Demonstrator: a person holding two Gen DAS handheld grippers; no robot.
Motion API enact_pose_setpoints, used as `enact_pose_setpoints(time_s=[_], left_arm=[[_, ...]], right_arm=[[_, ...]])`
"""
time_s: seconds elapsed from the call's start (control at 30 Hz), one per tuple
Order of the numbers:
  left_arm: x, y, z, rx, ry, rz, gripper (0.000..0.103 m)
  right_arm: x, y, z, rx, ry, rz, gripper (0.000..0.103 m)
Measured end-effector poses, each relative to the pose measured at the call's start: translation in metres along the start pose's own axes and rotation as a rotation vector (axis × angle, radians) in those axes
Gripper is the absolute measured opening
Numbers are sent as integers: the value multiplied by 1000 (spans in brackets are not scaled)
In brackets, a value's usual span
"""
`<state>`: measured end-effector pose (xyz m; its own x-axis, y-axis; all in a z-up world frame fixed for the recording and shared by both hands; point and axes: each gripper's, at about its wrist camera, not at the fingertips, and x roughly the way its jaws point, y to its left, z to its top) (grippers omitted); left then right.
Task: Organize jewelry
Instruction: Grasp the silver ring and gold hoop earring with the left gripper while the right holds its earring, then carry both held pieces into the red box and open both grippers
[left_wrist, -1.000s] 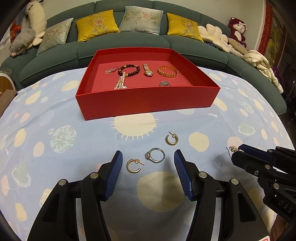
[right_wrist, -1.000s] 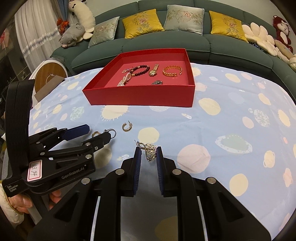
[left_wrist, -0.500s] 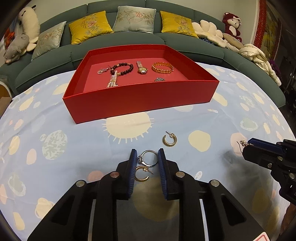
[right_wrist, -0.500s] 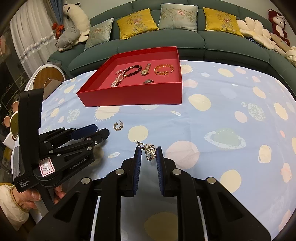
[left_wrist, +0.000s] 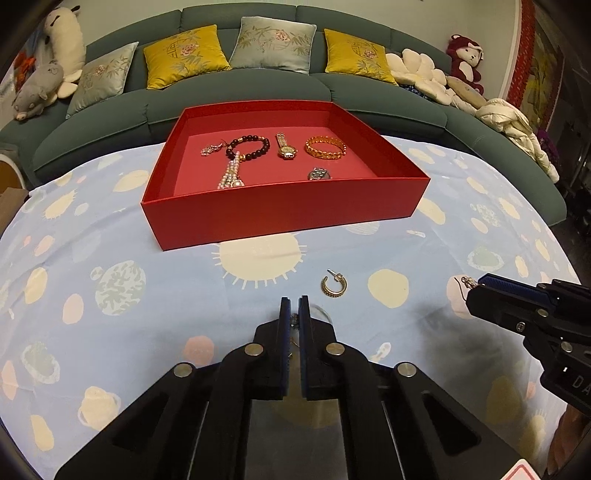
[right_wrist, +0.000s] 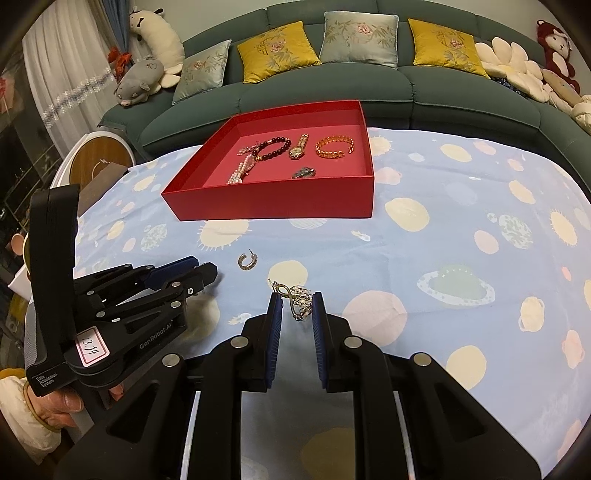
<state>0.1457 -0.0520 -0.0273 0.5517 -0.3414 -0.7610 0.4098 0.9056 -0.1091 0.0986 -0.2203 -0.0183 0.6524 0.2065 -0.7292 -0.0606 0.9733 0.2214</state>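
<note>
My left gripper (left_wrist: 294, 305) is shut on a silver ring (left_wrist: 322, 312); its band curves out beside the right finger on the cloth. A gold hoop earring (left_wrist: 333, 286) lies just beyond, to the right, also seen as the hoop (right_wrist: 247, 260) in the right wrist view. My right gripper (right_wrist: 296, 301) is shut on a dangling gold and crystal earring (right_wrist: 297, 295), held above the cloth. From the left wrist view that right gripper (left_wrist: 480, 286) hangs at the right edge. The red tray (left_wrist: 284, 214) holds a beaded bracelet (left_wrist: 247, 146), a watch (left_wrist: 286, 149) and a gold bangle (left_wrist: 325, 147).
A blue cloth with pale dots (left_wrist: 110, 288) covers the table. A green sofa (left_wrist: 258, 92) with cushions and plush toys runs behind the tray. A person's hand (right_wrist: 55, 402) holds the left gripper (right_wrist: 208, 275) at the lower left.
The left jaws have closed from wide open onto the ring. The second gold hoop that lay beside the ring has gone under the fingers. The right gripper has kept its grip and place.
</note>
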Motion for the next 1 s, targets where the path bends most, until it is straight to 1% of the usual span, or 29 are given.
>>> enact_pose_setpoints(time_s=[0.1,0.23,0.37,0.5,0.73,0.9,1.0], left_arm=[[-12,7,5,-40,-15,-22,1],[-27,14,7,-55,-36,-27,1],[-28,20,4,-75,-22,-32,1],[-24,19,0,-65,-14,-31,1],[-36,17,3,-66,-46,-42,1],[-49,17,13,-78,-75,-55,1],[-62,19,27,-83,-109,-62,1]], right_arm=[[-4,3,6,0,-20,8,16],[-8,8,14,1,-43,19,16],[-6,13,17,1,-45,25,16],[-2,17,14,-8,-35,26,16],[-2,16,14,-2,-41,25,16],[-9,16,21,-4,-62,31,16],[-15,17,31,-6,-89,30,16]])
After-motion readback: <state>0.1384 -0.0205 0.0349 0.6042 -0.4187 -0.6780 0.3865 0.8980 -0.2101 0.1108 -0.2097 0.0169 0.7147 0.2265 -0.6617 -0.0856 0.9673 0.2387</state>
